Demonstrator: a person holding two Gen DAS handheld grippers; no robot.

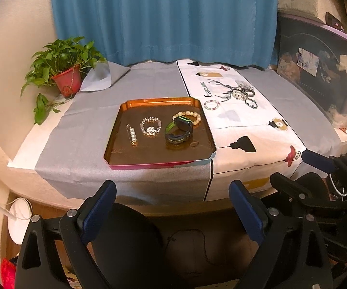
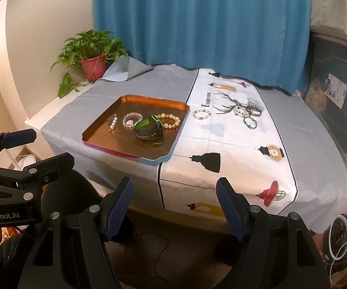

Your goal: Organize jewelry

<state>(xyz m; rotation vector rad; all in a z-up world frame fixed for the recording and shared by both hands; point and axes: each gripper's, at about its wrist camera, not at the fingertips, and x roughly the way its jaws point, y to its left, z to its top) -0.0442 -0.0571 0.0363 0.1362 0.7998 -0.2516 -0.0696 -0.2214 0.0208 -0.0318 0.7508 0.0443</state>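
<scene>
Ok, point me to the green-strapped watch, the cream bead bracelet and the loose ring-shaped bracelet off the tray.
Watch (image 1: 178,131), left wrist view, on its strap.
Cream bead bracelet (image 1: 192,114), left wrist view, on a far bead.
Loose bracelet (image 2: 201,114), right wrist view, on its band.

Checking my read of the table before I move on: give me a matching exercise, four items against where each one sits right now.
Items:
1. smartwatch
2. pearl bar clip
3. purple bead bracelet
4. potted plant

Places:
A. far left corner of the table
B. left part of the tray
C. white printed cloth, just right of the tray
D. right part of the tray, in front of the cream bead bracelet

Pairs: 1-D, 2-B, 3-C, 4-A
</scene>
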